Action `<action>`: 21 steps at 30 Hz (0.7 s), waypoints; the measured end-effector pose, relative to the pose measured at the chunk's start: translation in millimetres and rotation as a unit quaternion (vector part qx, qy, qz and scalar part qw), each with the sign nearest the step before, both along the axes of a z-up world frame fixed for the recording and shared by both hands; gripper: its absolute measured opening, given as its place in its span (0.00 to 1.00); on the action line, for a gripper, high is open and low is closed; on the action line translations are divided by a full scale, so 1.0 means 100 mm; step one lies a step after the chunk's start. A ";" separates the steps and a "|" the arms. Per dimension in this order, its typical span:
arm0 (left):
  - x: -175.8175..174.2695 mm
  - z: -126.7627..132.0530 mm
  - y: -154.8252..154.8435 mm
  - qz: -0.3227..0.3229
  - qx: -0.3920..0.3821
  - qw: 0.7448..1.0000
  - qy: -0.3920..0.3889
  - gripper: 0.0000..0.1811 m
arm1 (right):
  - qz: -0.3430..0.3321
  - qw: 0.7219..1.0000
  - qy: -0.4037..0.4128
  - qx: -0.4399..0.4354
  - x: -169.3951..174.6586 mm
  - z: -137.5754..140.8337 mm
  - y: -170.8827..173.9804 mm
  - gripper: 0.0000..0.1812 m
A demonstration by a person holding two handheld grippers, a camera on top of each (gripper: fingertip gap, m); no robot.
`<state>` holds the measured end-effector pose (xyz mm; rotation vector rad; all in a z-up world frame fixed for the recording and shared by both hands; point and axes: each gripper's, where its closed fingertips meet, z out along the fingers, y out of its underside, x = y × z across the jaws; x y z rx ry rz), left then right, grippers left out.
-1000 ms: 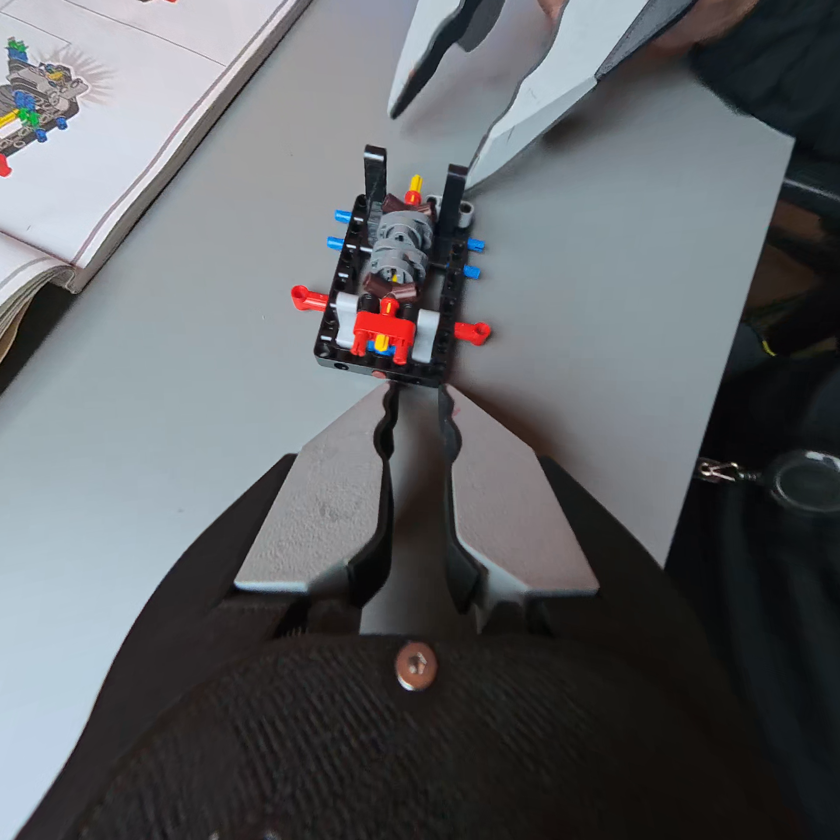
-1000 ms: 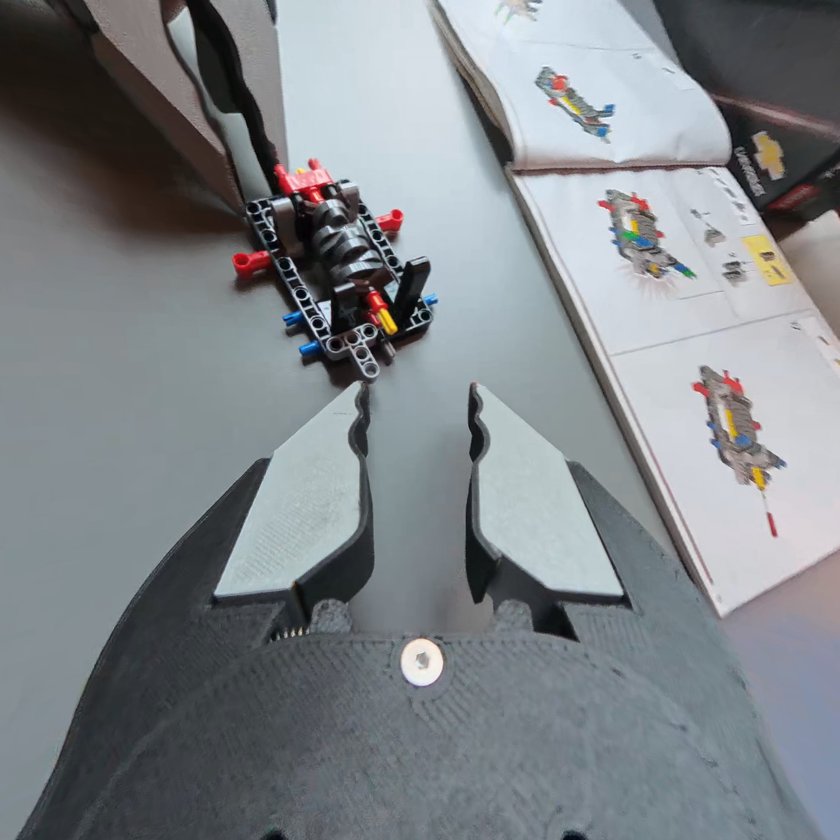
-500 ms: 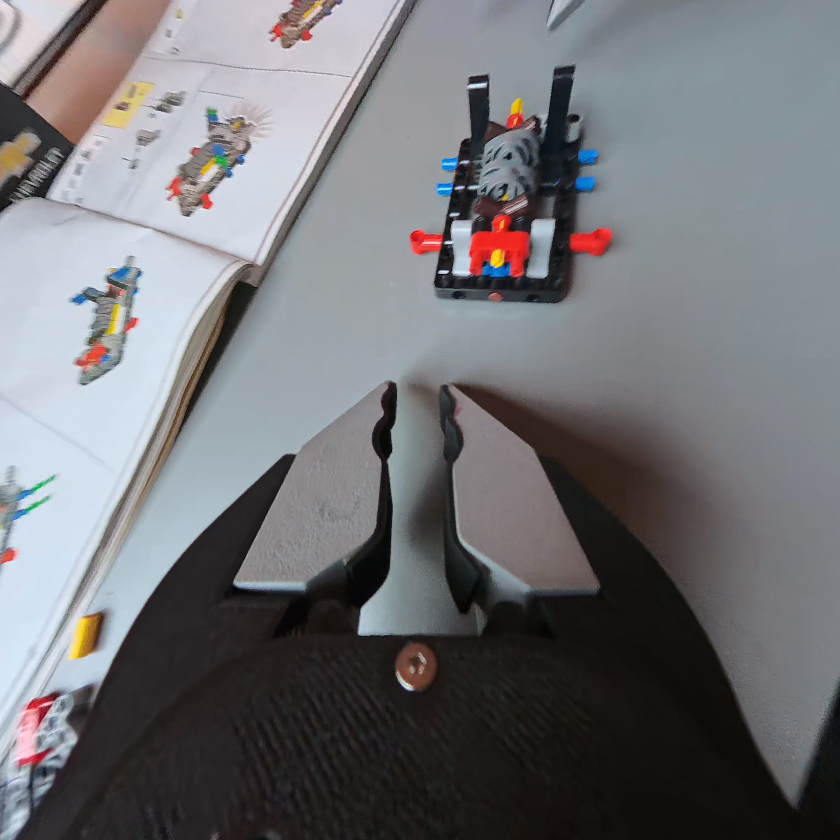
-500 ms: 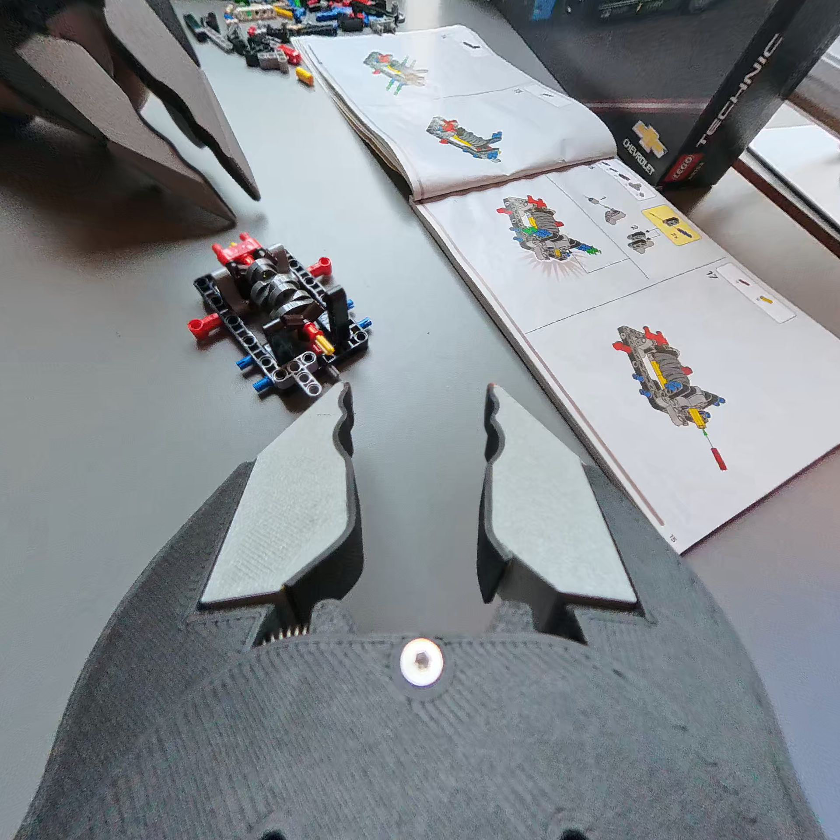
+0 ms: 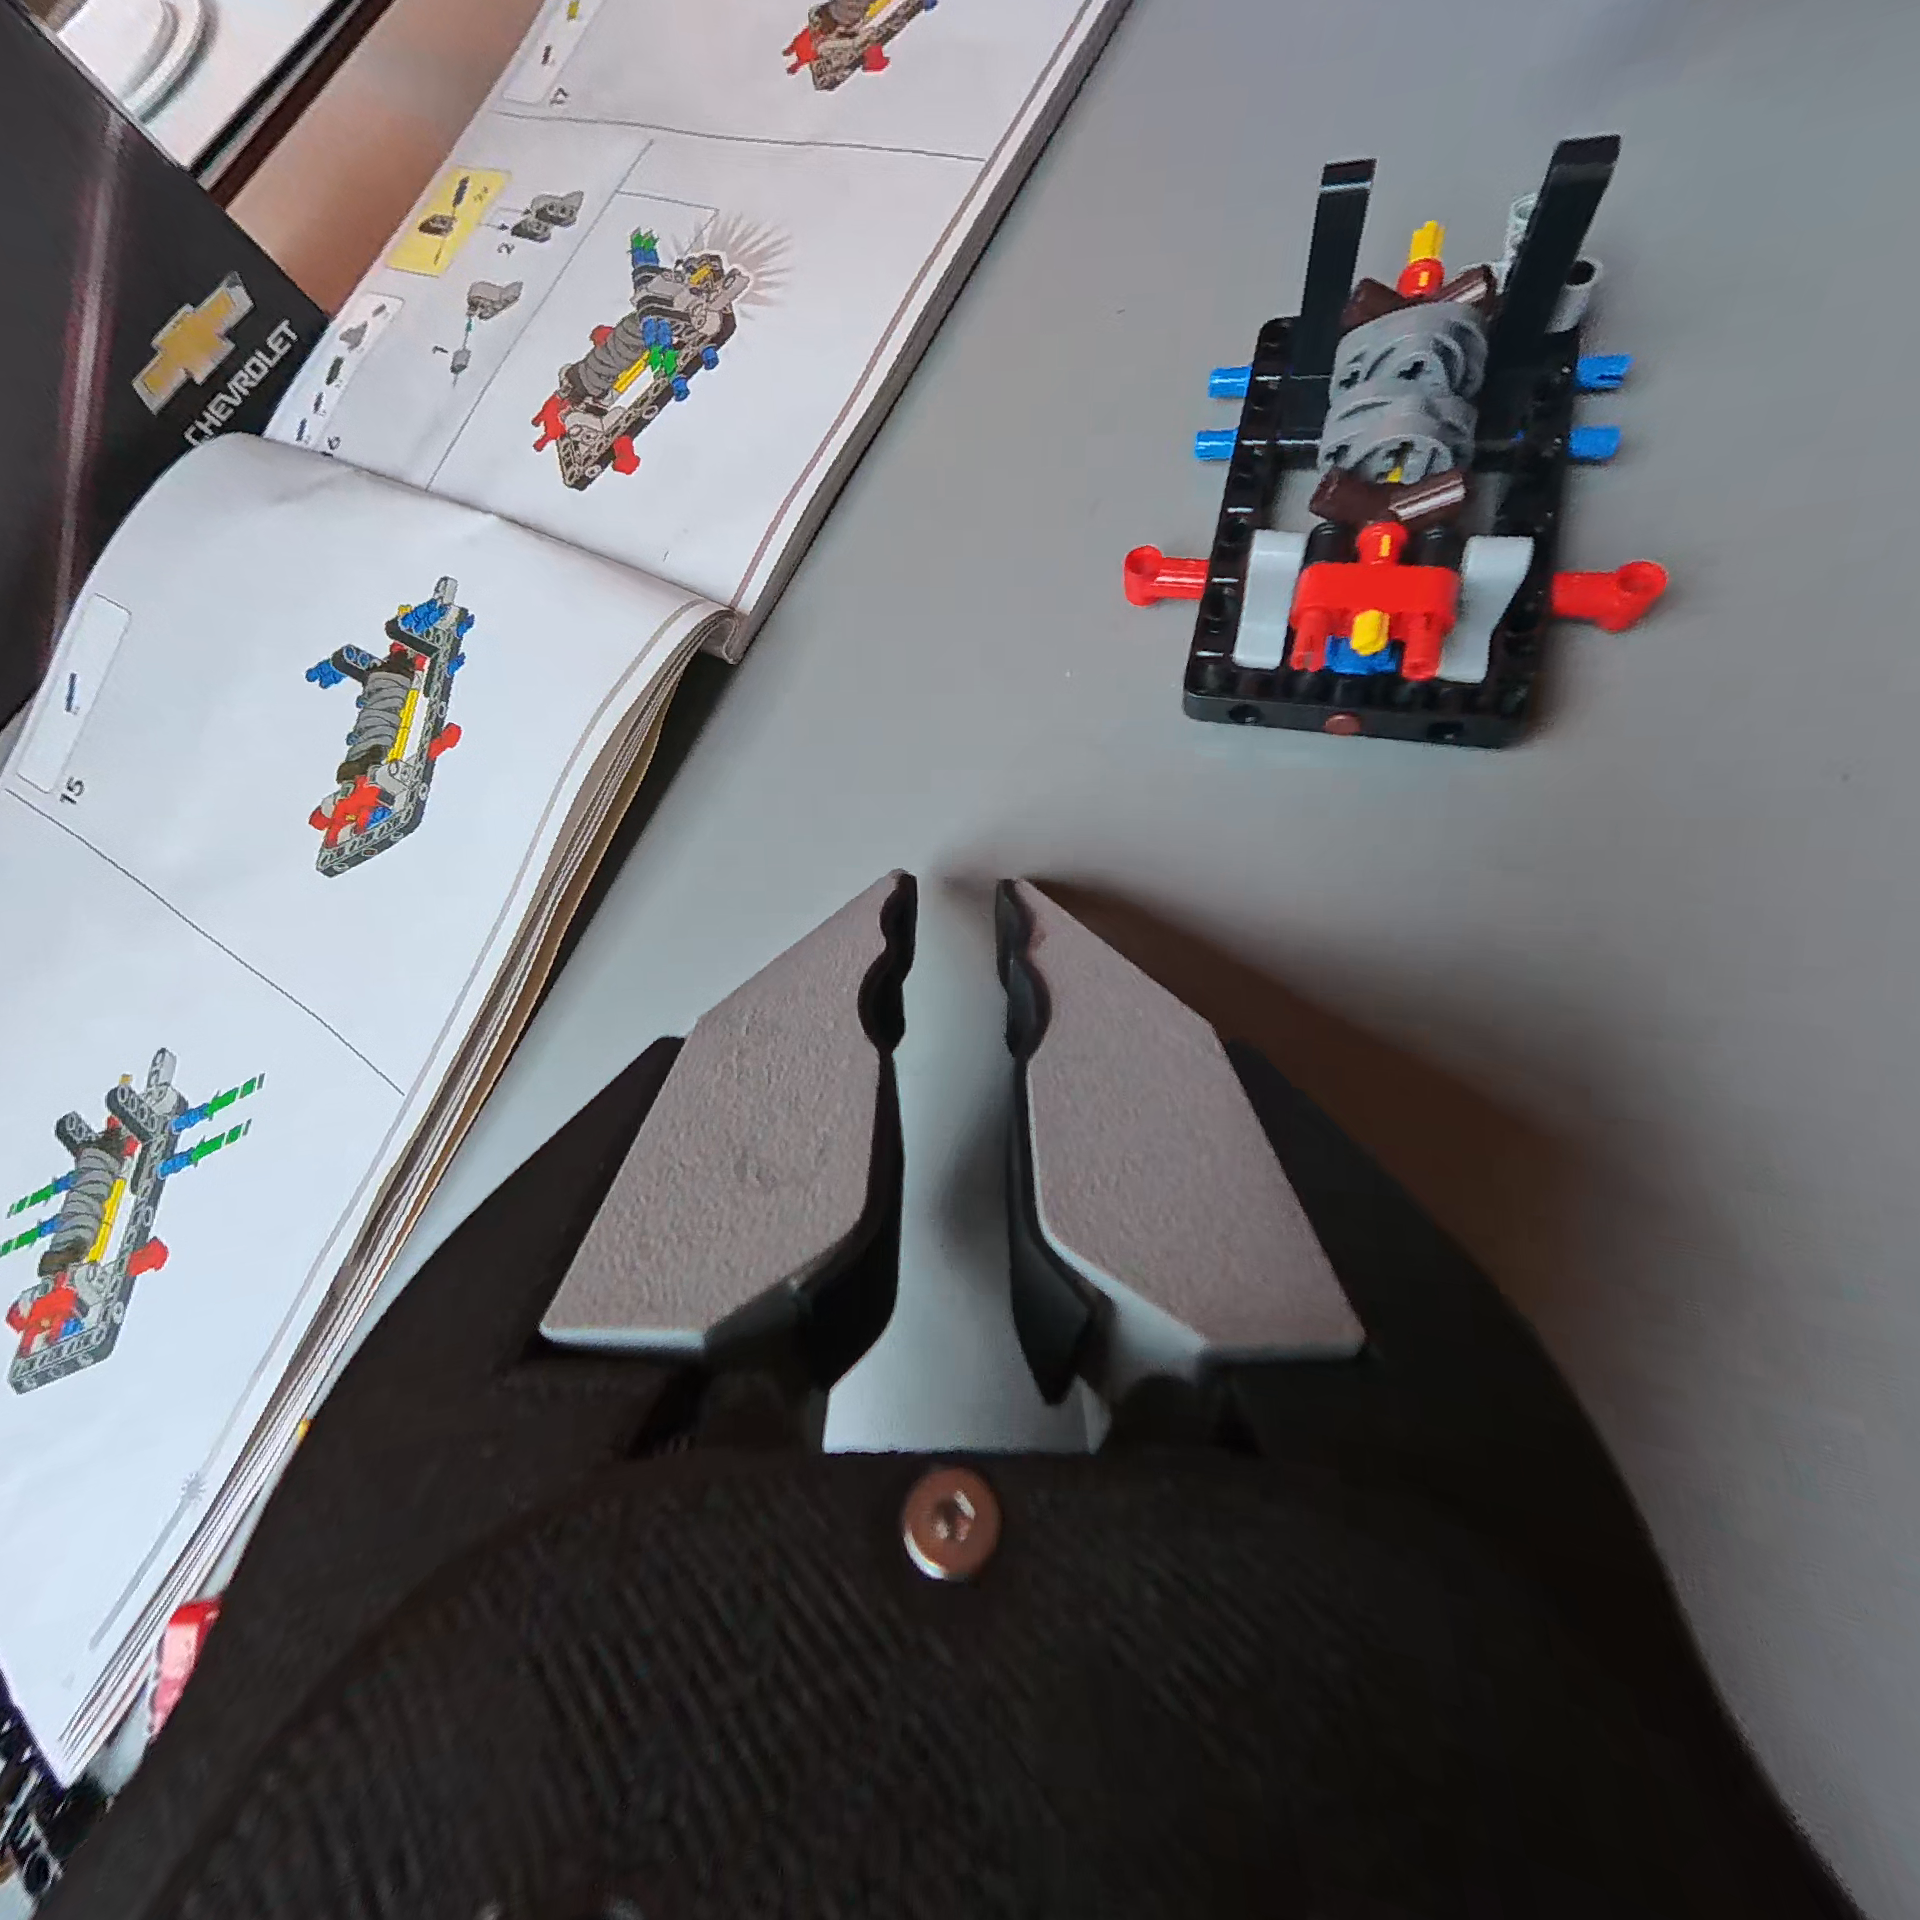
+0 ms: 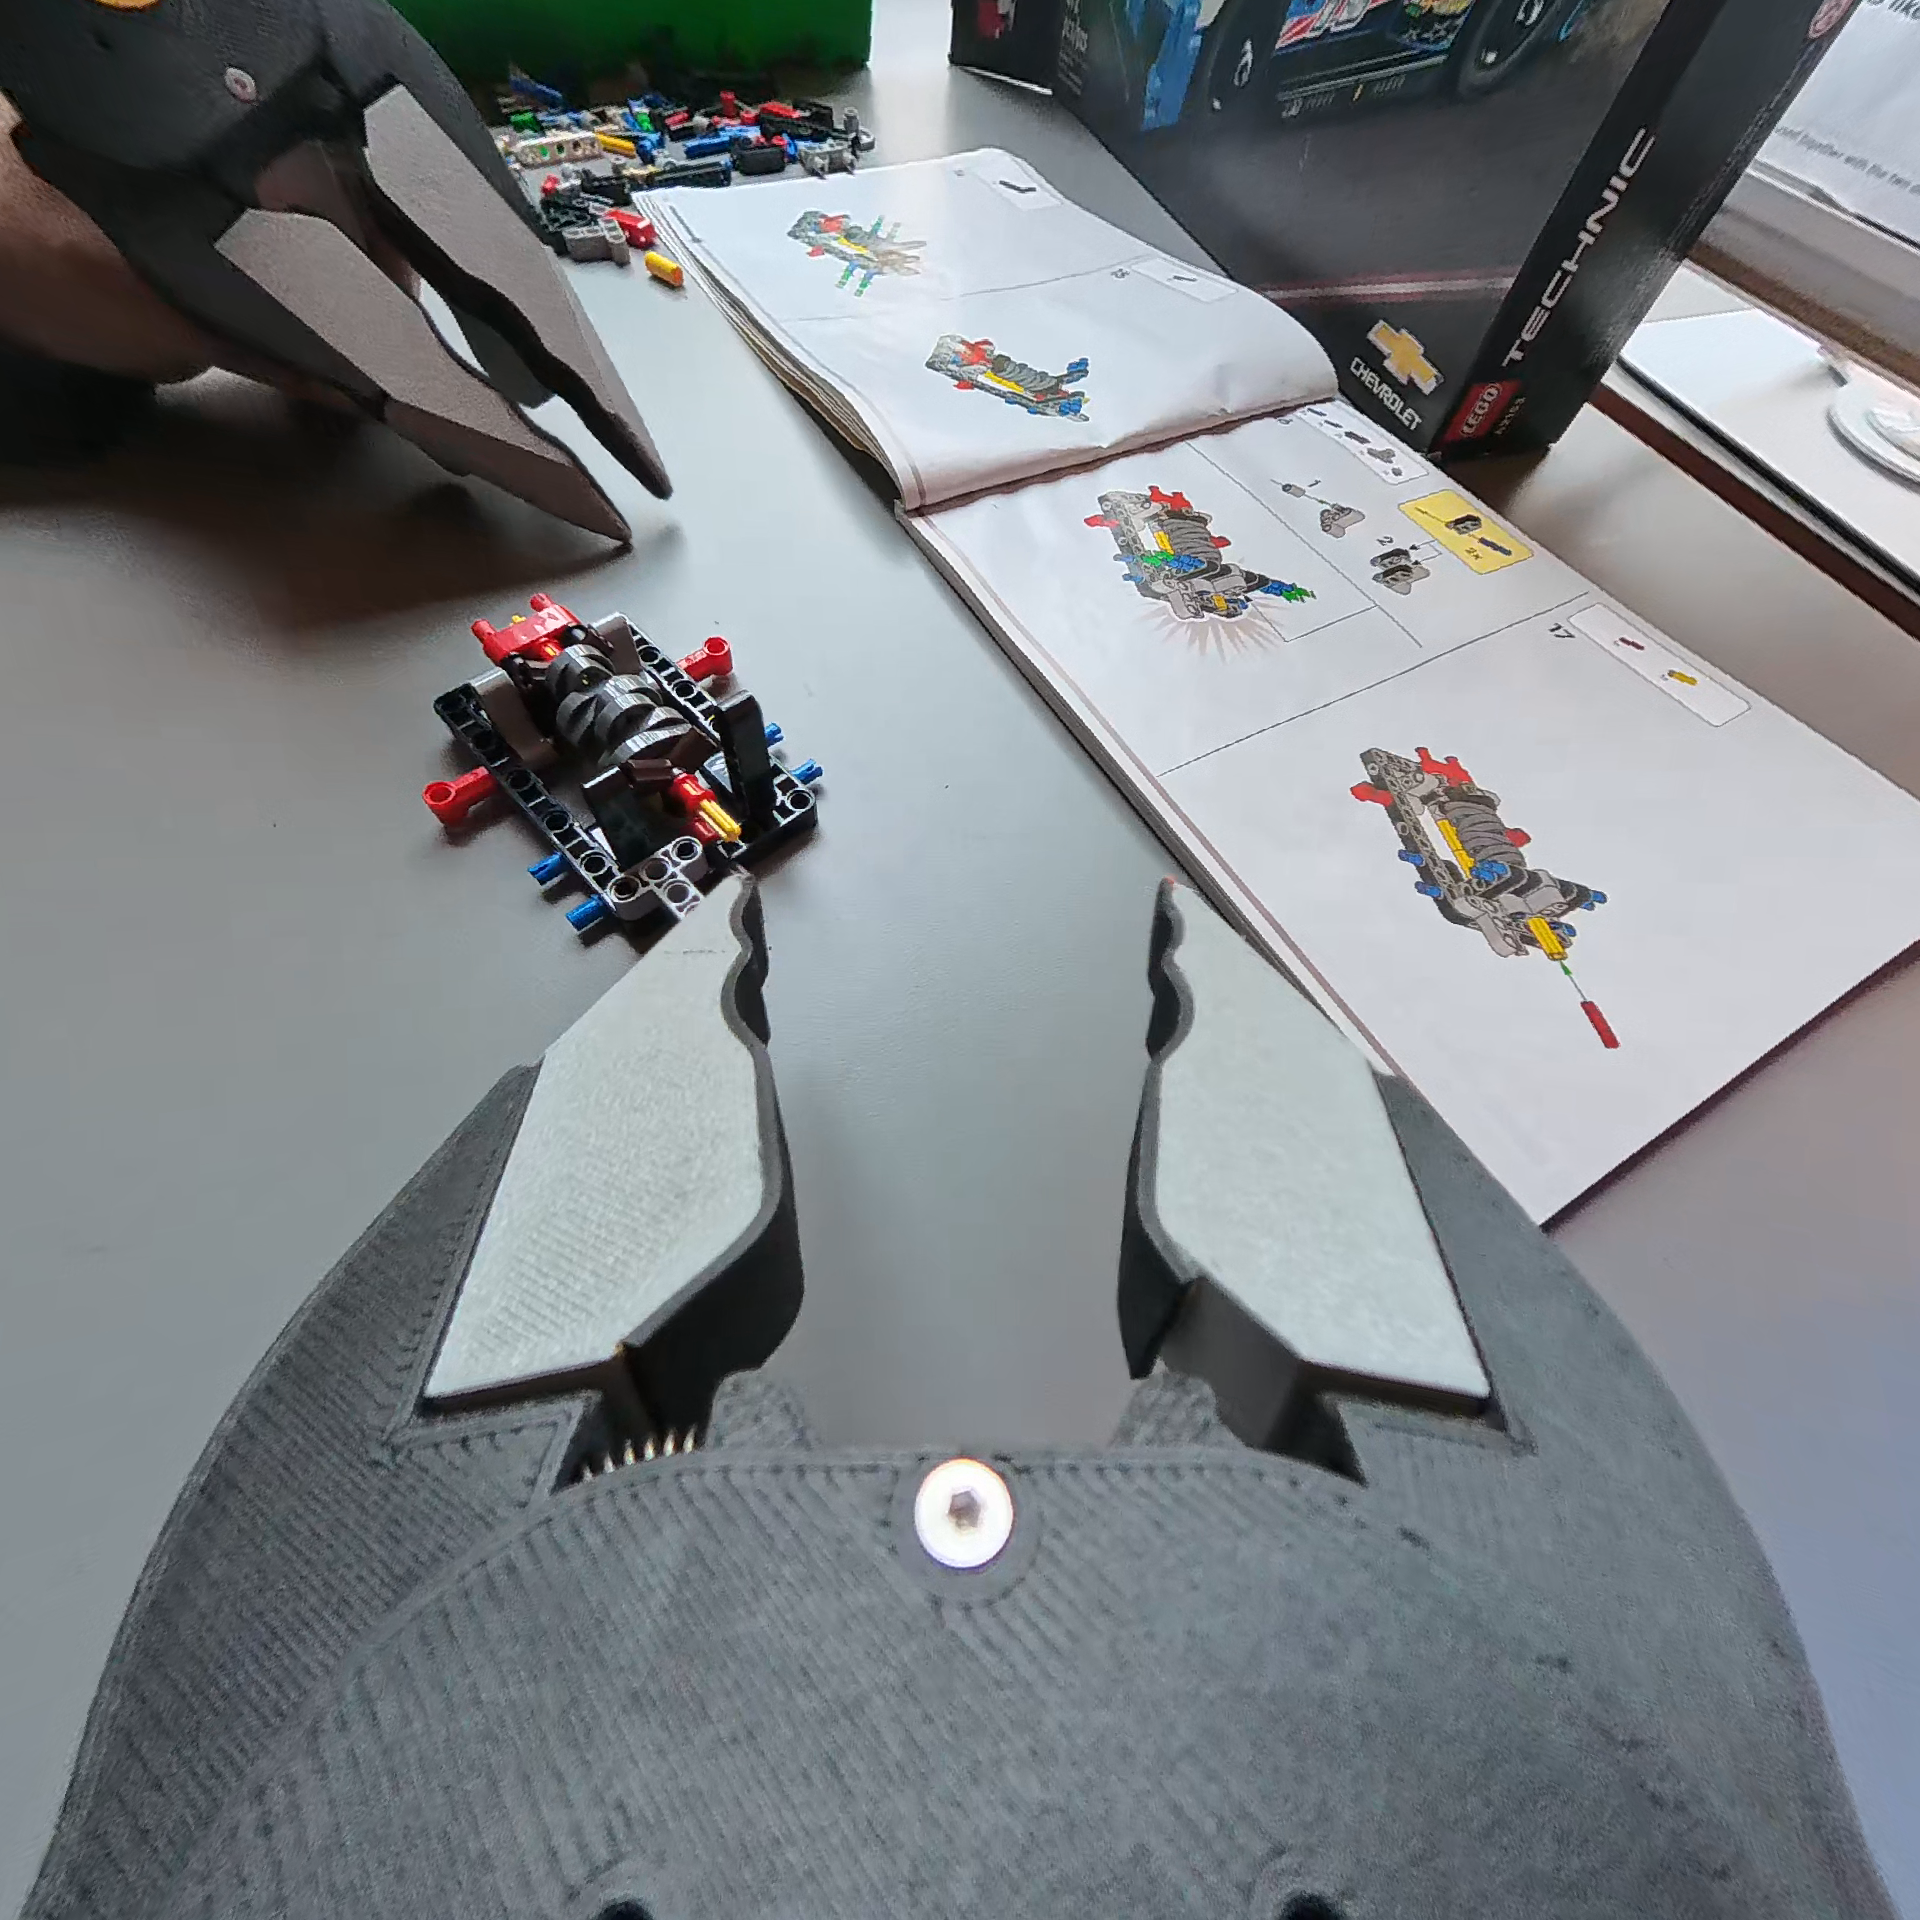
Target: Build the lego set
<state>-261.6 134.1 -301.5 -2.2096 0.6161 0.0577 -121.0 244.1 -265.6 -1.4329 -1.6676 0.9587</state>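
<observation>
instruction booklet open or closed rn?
Open. The instruction booklet lies spread flat on the table, two facing pages of build diagrams showing, beside the lego assembly.

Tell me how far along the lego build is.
Early stage. Done: a black rectangular frame assembly with grey crank parts sits on the table. In hand: nothing; left gripper and right gripper are empty. Left: the loose brick pile and open instruction booklet.
</observation>
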 end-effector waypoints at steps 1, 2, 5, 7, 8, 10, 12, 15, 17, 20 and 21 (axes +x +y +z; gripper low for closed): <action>0.00 0.00 0.00 -0.002 -0.002 1.000 -0.002 0.07 | -0.001 1.000 0.000 0.000 0.00 0.00 -0.01 0.40; 0.01 0.00 0.00 -0.003 -0.002 1.000 -0.002 0.06 | -0.001 1.000 -0.001 0.000 0.00 0.00 -0.01 0.41; 0.02 0.00 -0.01 -0.009 0.005 1.000 0.016 0.05 | 0.000 1.000 -0.007 0.008 0.00 -0.02 -0.04 0.41; 0.05 -0.01 -0.02 -0.021 0.012 0.999 0.036 0.02 | 0.002 1.000 -0.012 0.010 -0.01 -0.04 -0.06 0.43; 0.07 -0.02 -0.03 -0.028 0.014 0.998 0.046 0.00 | 0.005 1.000 -0.013 0.007 -0.02 -0.04 -0.07 0.44; 0.10 -0.02 -0.04 -0.039 0.020 0.997 0.060 0.00 | 0.008 1.000 -0.014 0.003 -0.04 -0.04 -0.08 0.45; 0.12 -0.02 -0.05 -0.049 0.021 0.997 0.061 0.00 | 0.008 1.000 -0.017 0.002 -0.06 -0.05 -0.08 0.46; 0.11 -0.02 -0.04 -0.045 0.016 0.998 0.050 0.00 | 0.005 1.000 -0.020 0.006 -0.08 -0.06 -0.05 0.47; 0.11 -0.02 -0.02 -0.043 0.012 0.998 0.040 0.00 | 0.001 1.000 -0.022 0.002 -0.10 -0.06 -0.02 0.47; 0.08 -0.02 0.07 -0.030 0.004 0.999 0.026 0.00 | -0.009 1.000 -0.009 -0.004 -0.10 -0.02 0.05 0.46; 0.07 -0.02 0.09 -0.028 0.002 0.999 0.020 0.00 | -0.012 1.000 -0.003 -0.007 -0.10 -0.01 0.08 0.46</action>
